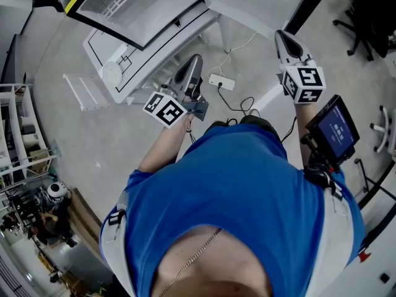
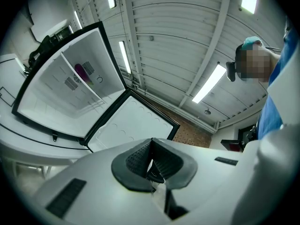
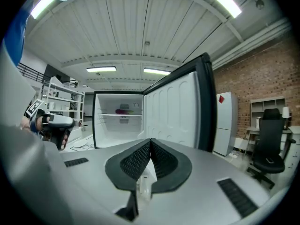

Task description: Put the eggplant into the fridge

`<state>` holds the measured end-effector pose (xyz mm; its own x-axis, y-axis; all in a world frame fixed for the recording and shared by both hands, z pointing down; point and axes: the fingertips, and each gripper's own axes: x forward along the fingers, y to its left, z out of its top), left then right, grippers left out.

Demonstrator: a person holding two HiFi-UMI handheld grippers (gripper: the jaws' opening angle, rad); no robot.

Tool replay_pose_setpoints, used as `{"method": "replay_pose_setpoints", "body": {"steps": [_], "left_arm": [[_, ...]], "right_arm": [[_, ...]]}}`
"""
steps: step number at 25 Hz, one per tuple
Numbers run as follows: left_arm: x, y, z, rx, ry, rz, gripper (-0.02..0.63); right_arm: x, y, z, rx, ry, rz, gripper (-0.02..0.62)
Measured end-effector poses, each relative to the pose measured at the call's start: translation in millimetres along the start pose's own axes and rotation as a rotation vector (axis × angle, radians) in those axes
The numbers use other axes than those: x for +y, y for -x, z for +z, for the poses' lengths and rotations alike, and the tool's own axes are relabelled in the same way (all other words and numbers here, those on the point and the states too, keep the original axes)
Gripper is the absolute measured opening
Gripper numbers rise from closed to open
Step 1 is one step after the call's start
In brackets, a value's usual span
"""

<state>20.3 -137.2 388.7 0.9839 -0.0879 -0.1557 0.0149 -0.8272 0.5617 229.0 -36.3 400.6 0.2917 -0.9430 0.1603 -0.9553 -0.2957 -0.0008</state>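
Two grey tools, left gripper (image 2: pixel 151 149) and right gripper (image 3: pixel 150 149), sit closed and empty; a small purple shape, probably the eggplant (image 3: pixel 123 110), lies on a shelf (image 3: pixel 108 115) inside the open white fridge (image 3: pixel 104 128) (door (image 3: pixel 173 111) wide).

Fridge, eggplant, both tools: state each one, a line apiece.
Fridge: door open.
Eggplant: lying on a shelf inside the fridge.
Left tool: shut, empty.
Right tool: shut, empty.
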Motion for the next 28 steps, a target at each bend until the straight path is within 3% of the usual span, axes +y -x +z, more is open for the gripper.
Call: {"method": "replay_pose_setpoints", "body": {"steps": [5,9,13,17,24,28], "left_arm": [[-3.2,-25.0,-10.6,0.004,0.004,0.006,0.008],[-6.7,-46.0,-16.4,-0.004,0.008,0.014,0.008],[-7.5,-72.3,-22.8,-0.014,0.010,0.036,0.008],[-9.4,-69.6,-27.2,-0.035,0.002,0.057,0.008],[-17.1,-66.4,-37.5,-0.060,-0.007,0.107,0.008],[-22.0,-58.1,-41.9,-0.079,-0.014,0.143,0.008]], "right_arm": [[-64.0,10.3,3.6,-0.019,0.004,-0.082,0.005],[-99.8,12.8,10.2,-0.043,0.012,-0.079,0.006],[-130.1,1.6,19.3,-0.060,0.054,-0.040,0.124],[-129.5,-9.0,22.4,-0.064,0.096,0.033,0.216],[-132.9,-29.3,26.3,-0.050,0.130,0.136,0.219],[-129.2,-30.1,25.9,-0.053,0.157,0.136,0.216]]}}
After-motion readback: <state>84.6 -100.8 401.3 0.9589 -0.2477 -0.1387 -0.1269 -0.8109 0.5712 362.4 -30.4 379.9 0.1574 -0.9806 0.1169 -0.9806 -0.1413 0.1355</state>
